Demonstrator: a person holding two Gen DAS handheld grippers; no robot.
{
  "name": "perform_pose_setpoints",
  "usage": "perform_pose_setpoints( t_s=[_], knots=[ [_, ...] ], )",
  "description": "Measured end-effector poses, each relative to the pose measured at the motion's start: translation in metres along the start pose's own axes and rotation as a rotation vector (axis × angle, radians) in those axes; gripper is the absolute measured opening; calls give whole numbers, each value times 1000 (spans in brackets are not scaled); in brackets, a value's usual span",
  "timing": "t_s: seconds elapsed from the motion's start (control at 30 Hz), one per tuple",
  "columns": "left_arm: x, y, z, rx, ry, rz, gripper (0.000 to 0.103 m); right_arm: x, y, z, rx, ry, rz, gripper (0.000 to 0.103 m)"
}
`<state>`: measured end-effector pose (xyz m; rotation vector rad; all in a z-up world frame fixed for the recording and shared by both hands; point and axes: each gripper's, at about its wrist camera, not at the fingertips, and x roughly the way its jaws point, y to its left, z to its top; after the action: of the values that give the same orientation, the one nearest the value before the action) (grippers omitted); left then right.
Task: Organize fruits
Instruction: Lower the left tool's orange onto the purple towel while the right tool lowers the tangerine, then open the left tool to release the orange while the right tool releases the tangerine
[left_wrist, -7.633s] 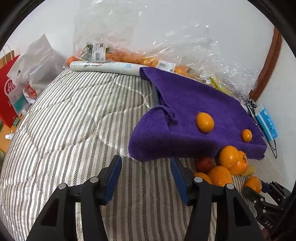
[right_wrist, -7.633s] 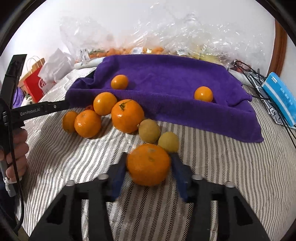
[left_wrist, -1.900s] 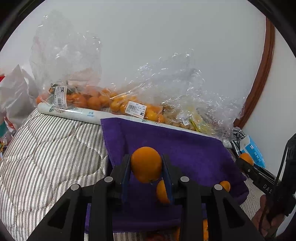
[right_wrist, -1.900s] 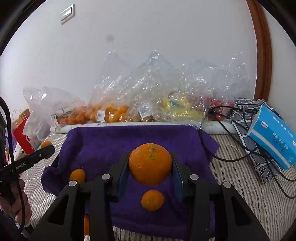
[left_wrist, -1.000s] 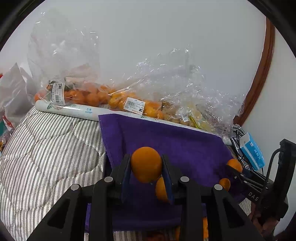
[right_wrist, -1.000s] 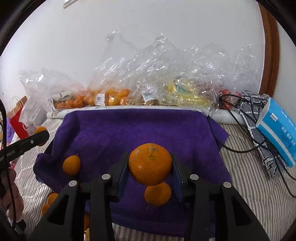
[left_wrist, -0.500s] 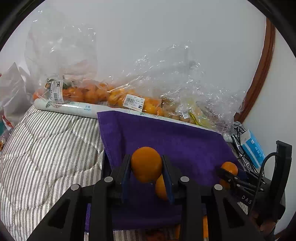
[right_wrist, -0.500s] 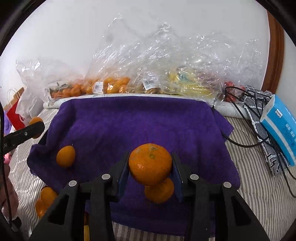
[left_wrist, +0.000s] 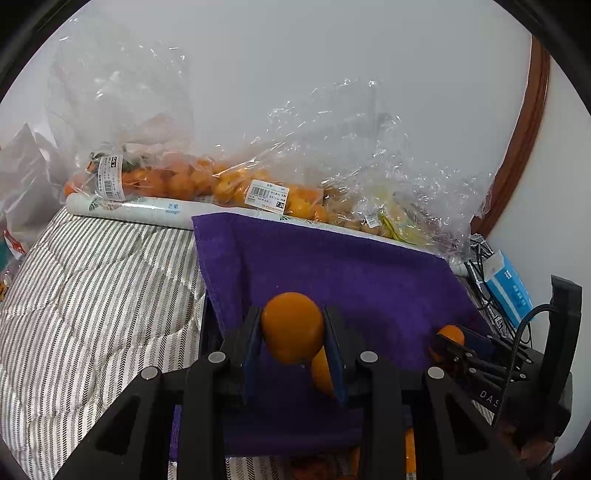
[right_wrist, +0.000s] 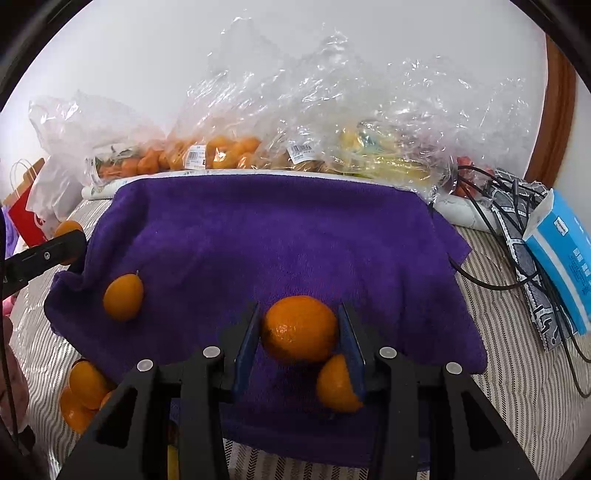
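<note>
My left gripper is shut on a small orange held above the purple towel. Another orange lies on the towel just behind its right finger. My right gripper is shut on a larger orange low over the towel, with a small orange resting on the towel beside its right finger. A further orange lies on the towel's left part. The right gripper and its orange also show in the left wrist view.
Clear plastic bags of oranges and other fruit line the wall behind the towel. Several loose oranges lie on the striped bedding at front left. A blue box and black cables lie to the right.
Both grippers keep their oranges. The right gripper has moved lower and closer to the towel; the left view has shifted slightly forward.
</note>
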<state>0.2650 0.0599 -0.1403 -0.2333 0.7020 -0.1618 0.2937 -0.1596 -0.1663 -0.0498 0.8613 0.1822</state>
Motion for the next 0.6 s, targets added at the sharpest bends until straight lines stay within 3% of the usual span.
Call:
perform_pose_setpoints(
  t_s=[0.3,0.6],
  knots=[
    [3,9,0,-45,23,-29,31,-18,-7,4,21,-51,18,42],
    [11,-5,-8,9,58,-54,31,-28,-14,6,62,-64,57,43]
  ],
)
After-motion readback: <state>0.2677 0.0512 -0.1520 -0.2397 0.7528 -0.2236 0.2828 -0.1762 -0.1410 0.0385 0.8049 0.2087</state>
